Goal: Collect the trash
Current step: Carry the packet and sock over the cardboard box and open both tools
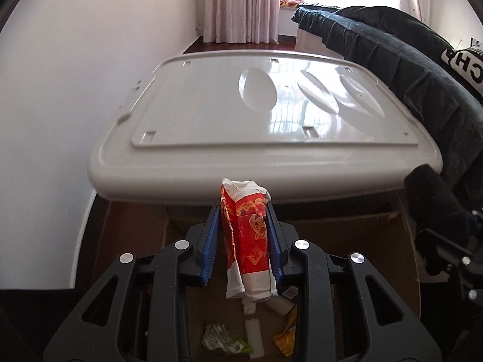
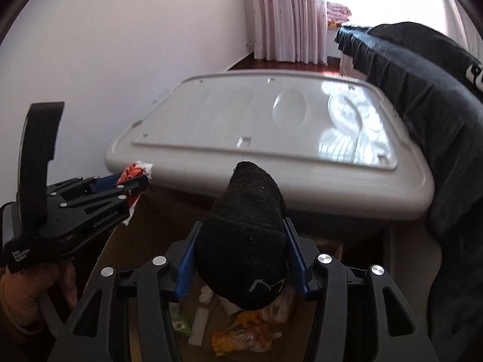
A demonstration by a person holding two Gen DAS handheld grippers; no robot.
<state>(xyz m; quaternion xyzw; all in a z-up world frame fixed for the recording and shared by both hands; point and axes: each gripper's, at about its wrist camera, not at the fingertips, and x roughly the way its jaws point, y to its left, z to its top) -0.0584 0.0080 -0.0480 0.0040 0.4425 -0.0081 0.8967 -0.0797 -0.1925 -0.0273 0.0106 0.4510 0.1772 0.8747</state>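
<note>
My left gripper (image 1: 244, 214) is shut on a crumpled red and white paper wrapper (image 1: 246, 238), which stands up between its blue pads. It hangs over a brown cardboard box (image 1: 356, 235) holding several bits of trash. My right gripper (image 2: 241, 229) is shut on a black sock (image 2: 247, 241) that bulges above the jaws. In the right wrist view the left gripper (image 2: 135, 181) shows at the left with the red wrapper (image 2: 132, 170) in it. In the left wrist view the black sock (image 1: 434, 211) shows at the right edge.
A white plastic lid (image 1: 265, 114) covers a low surface just beyond the box. A dark garment (image 1: 407, 69) drapes along its right side. A white wall (image 1: 75, 90) is on the left, pink curtains (image 1: 241, 3) at the back. A hand (image 2: 33, 295) grips the left tool.
</note>
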